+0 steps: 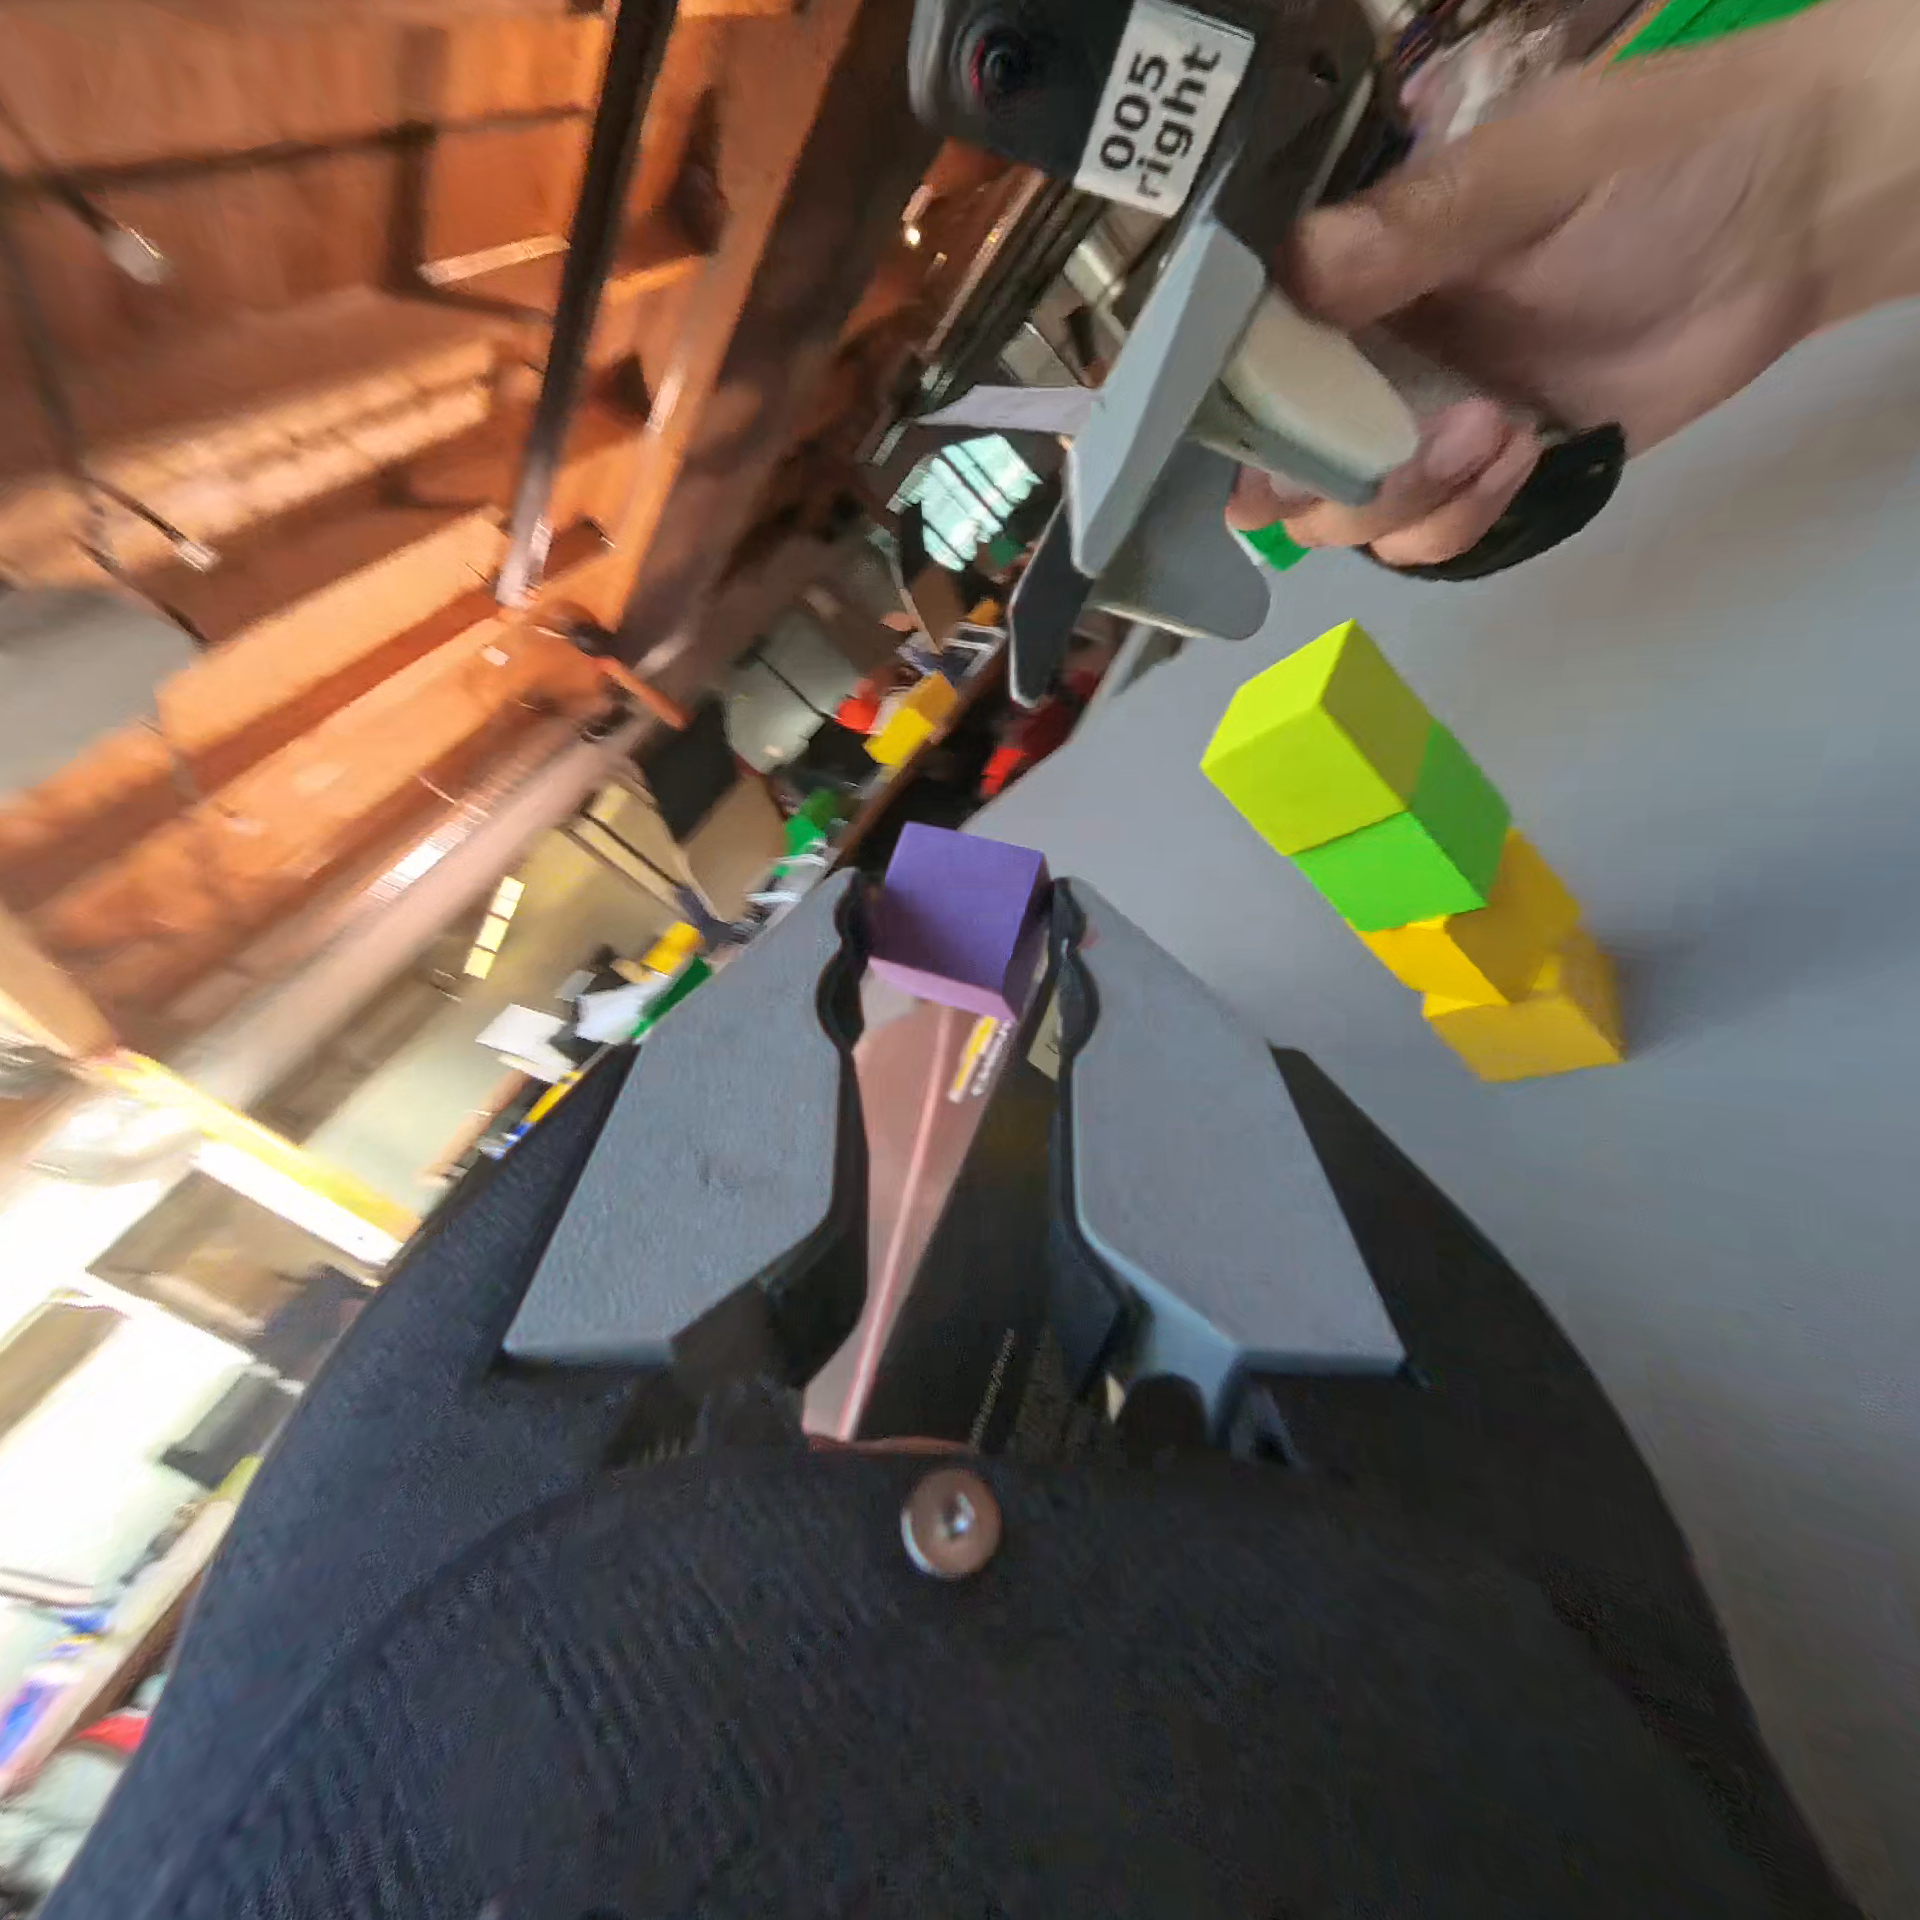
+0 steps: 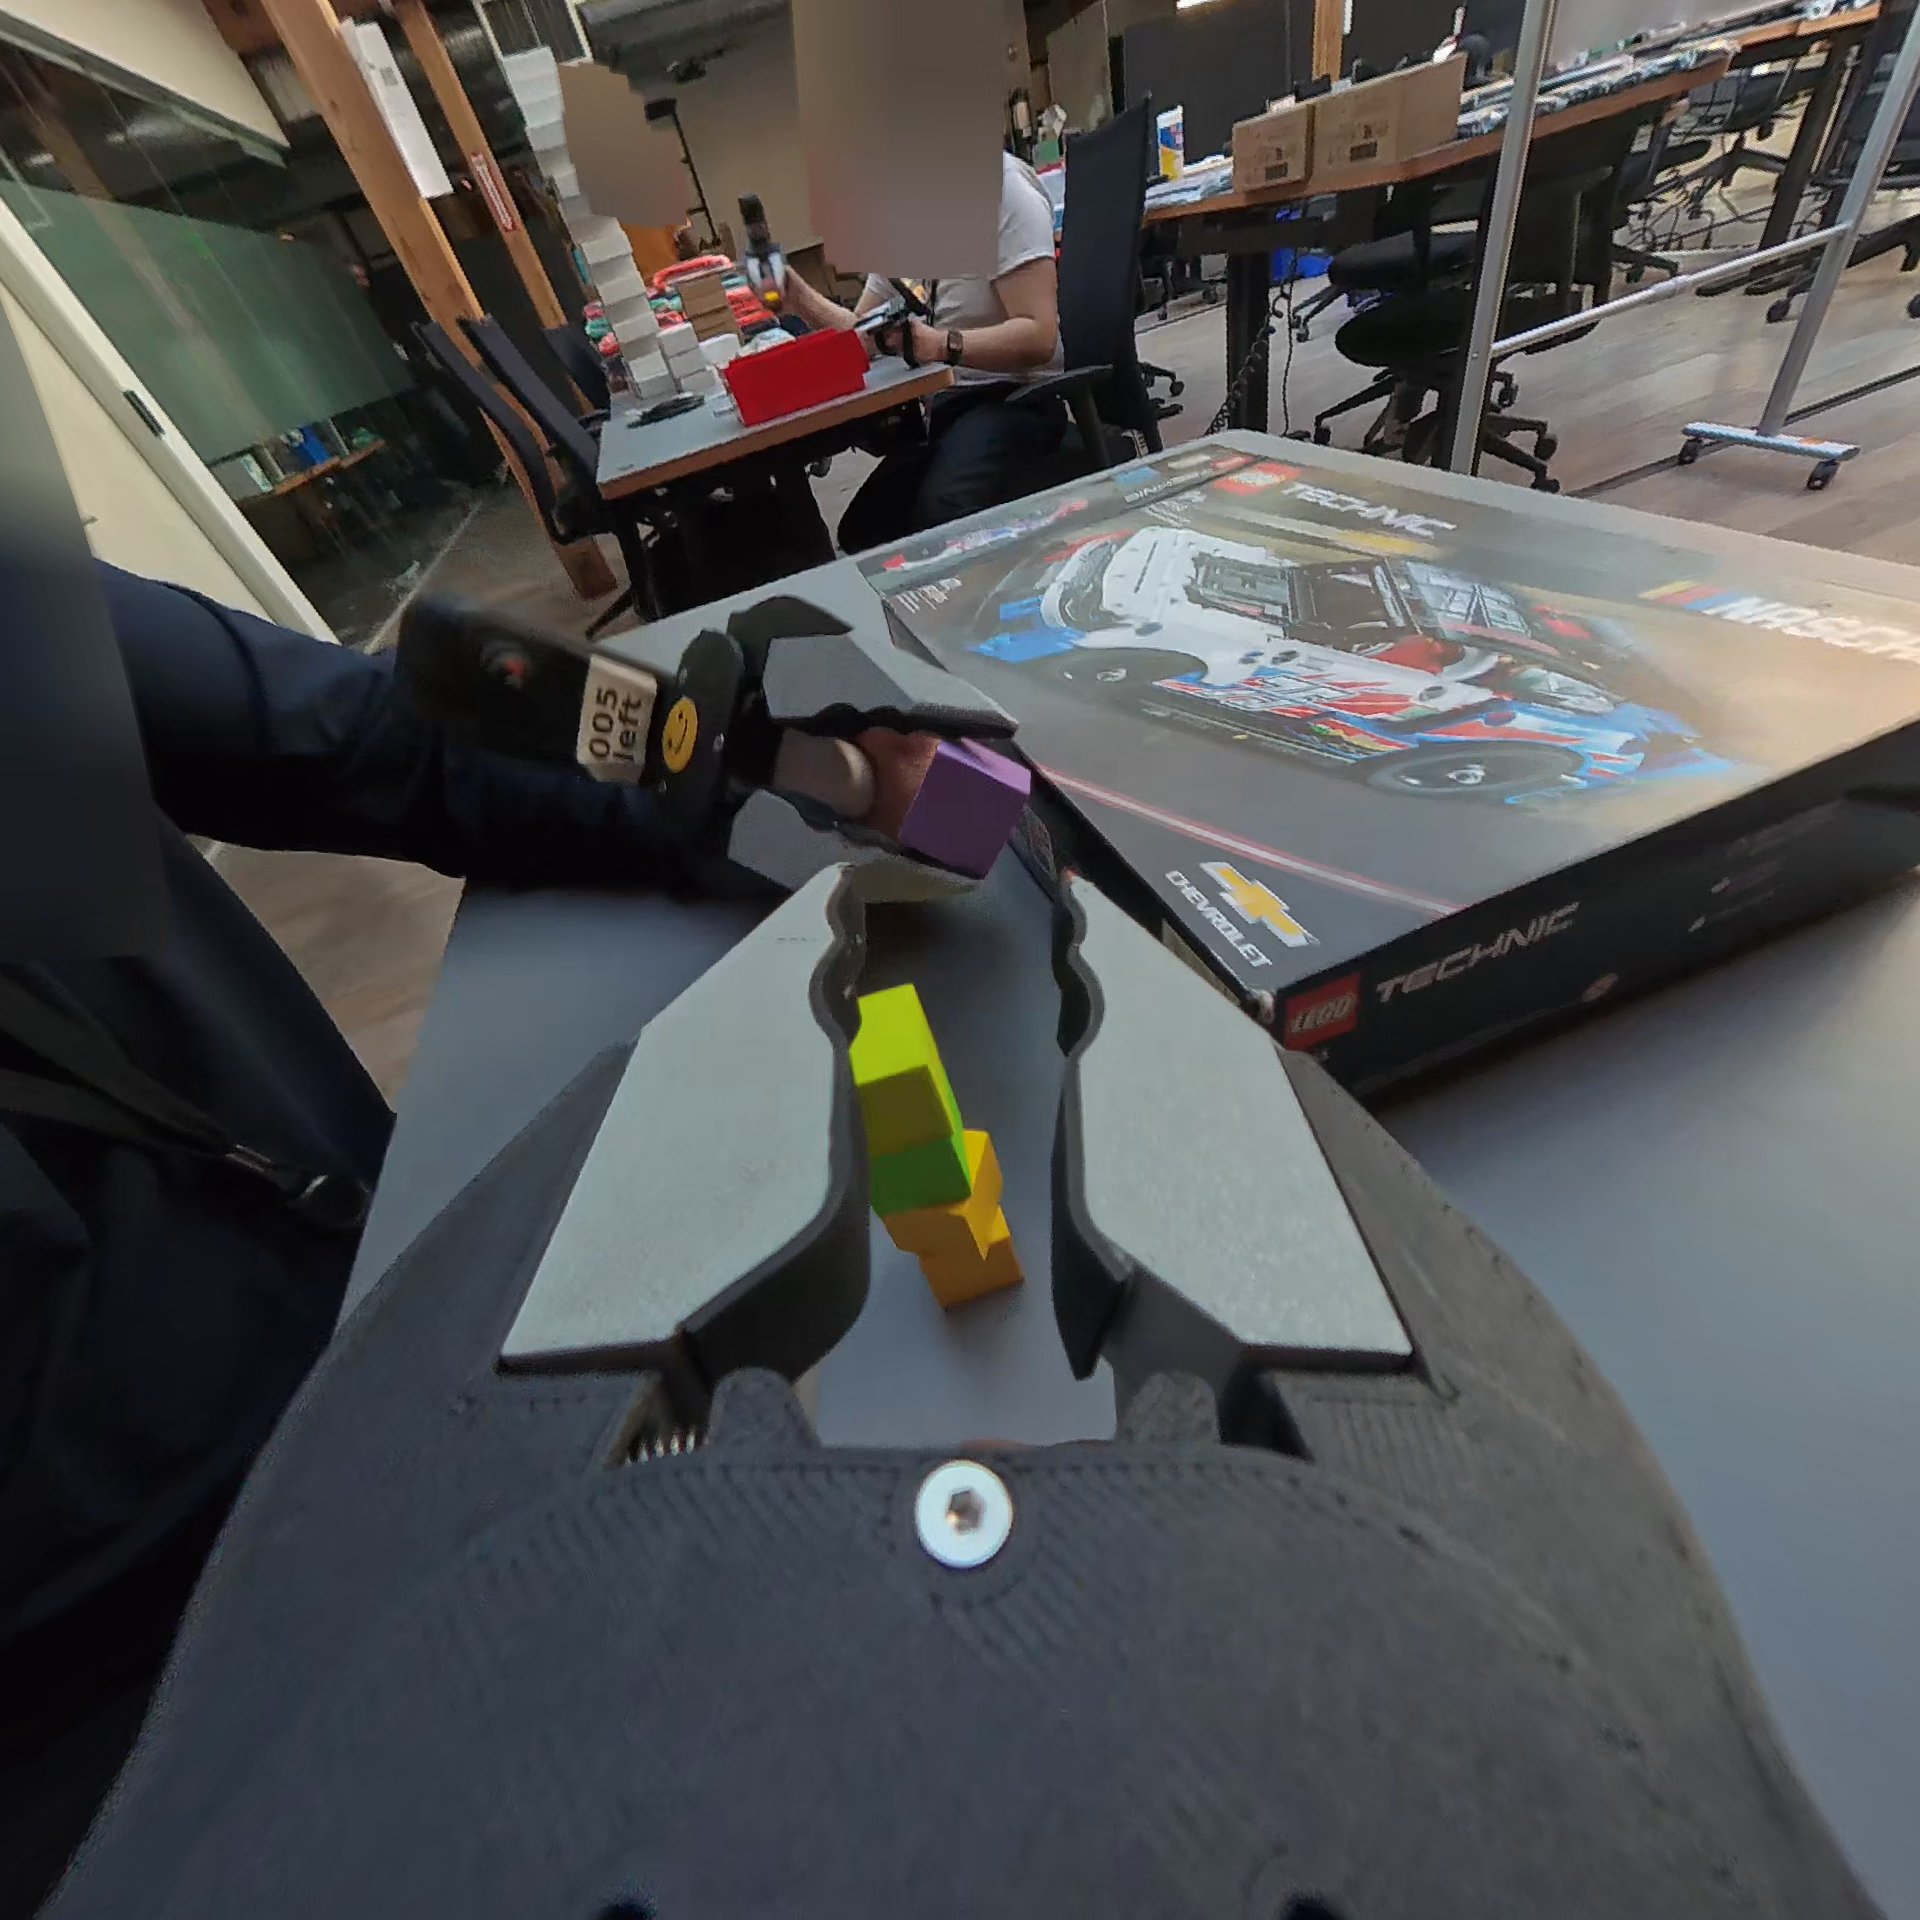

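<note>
A purple block (image 1: 961, 925) is gripped between the pads of the left claw (image 1: 956, 935), held above and beside the stack of blocks (image 1: 1423, 852). The right claw (image 2: 961, 935) hangs part open and empty over that stack on the surface (image 2: 1662, 1247).

A purple cube (image 1: 961, 925), tilted, is clamped between the left gripper (image 1: 956, 935) pads in the air, near a crooked stack of blocks (image 1: 1413, 852): lime, green, two yellow

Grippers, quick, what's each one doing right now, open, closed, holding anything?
Left gripper: closed on the purple cube, held in the air.
Right gripper: open, holding nothing, above the block stack.
</note>
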